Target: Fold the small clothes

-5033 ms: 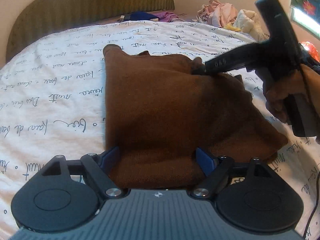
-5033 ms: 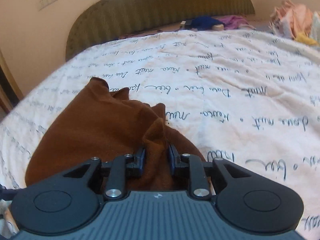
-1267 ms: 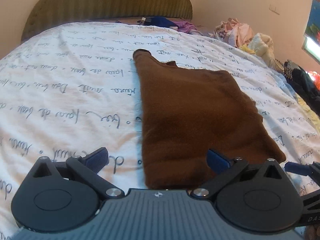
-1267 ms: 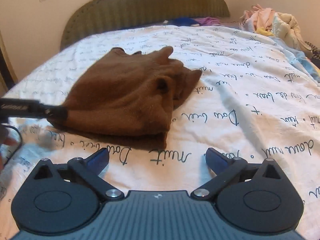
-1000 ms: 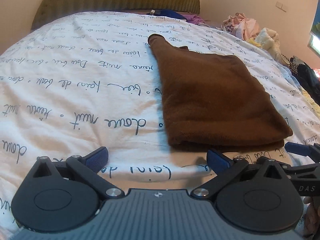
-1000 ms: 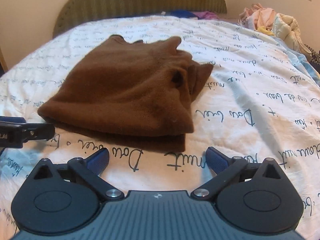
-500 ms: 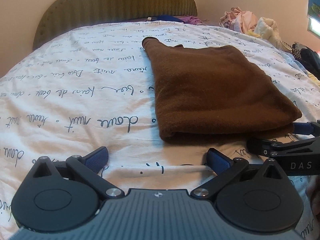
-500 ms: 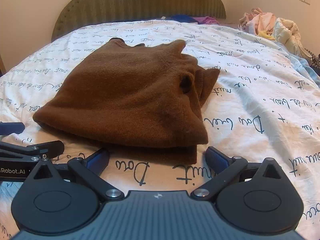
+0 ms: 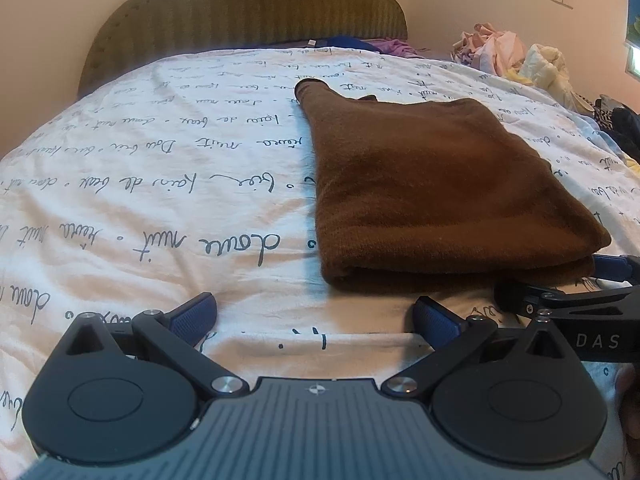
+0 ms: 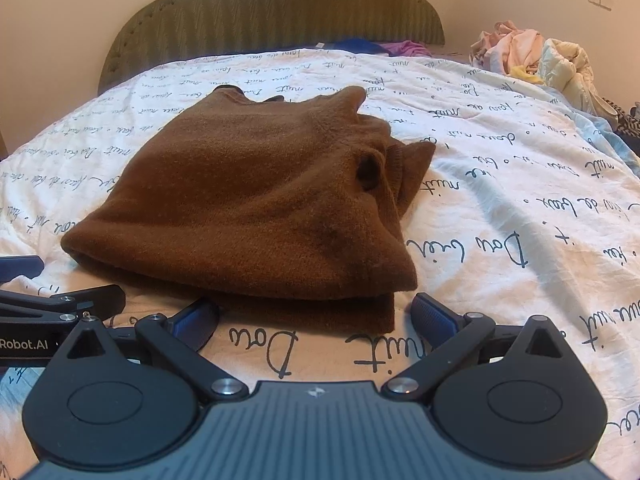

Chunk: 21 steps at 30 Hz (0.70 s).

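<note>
Across the middle of both views, a brown knit garment (image 9: 436, 192) lies folded into a thick rectangle on the bed's white sheet (image 9: 160, 168), which is printed with cursive writing. Low in the left wrist view, the left claw (image 9: 316, 318) hangs with its blue-padded fingers spread wide, empty, over bare sheet just short of the garment's near folded edge. At lower centre of the right wrist view, the right claw (image 10: 316, 316) is likewise spread apart and empty, its fingers flanking the fold's near corner without touching it. An olive padded headboard (image 10: 276, 12) fills the upper centre, and a pile of pale clothes (image 10: 532, 56) sits at upper right.
</note>
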Each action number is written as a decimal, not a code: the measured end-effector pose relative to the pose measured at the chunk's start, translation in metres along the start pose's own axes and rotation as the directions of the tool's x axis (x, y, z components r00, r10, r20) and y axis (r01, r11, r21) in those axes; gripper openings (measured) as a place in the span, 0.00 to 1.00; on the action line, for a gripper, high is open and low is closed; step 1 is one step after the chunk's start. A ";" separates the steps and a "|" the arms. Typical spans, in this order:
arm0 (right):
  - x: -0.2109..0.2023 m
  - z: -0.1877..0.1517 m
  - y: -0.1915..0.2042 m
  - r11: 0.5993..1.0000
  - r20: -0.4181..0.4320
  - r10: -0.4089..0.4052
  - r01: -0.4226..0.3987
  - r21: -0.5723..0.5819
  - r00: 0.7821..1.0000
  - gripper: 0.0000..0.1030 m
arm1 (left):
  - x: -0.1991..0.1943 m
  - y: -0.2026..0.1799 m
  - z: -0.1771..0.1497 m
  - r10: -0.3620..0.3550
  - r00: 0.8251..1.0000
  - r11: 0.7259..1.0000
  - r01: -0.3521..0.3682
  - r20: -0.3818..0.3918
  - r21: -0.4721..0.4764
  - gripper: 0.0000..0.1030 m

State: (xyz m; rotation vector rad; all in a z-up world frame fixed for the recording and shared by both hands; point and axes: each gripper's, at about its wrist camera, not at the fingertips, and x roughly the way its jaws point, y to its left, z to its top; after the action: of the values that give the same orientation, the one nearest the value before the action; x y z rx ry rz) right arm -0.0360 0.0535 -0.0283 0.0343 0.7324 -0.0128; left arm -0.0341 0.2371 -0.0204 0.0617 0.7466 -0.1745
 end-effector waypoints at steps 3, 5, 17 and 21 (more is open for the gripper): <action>0.000 0.000 -0.002 1.000 0.003 0.012 -0.012 -0.001 1.000 1.00 | -0.001 0.000 0.000 0.001 1.000 1.000 -0.001 -0.001 -0.018 1.00; 0.000 0.000 -0.004 1.000 0.006 0.022 -0.022 0.005 1.000 1.00 | 0.000 0.001 0.001 0.006 1.000 0.999 -0.006 -0.003 -0.037 1.00; 0.004 0.001 -0.002 1.000 0.019 0.014 -0.014 -0.001 1.000 1.00 | -0.002 -0.003 -0.002 0.026 1.000 0.999 -0.026 0.012 -0.041 1.00; 0.004 0.001 -0.002 1.000 0.019 0.013 -0.013 -0.001 1.000 1.00 | -0.002 -0.003 -0.002 0.028 1.000 0.999 -0.027 0.010 -0.035 1.00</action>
State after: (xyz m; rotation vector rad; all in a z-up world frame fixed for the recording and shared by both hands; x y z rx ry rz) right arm -0.0322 0.0520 -0.0304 0.0380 0.7135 -0.0003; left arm -0.0368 0.2344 -0.0204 0.0383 0.7375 -0.1358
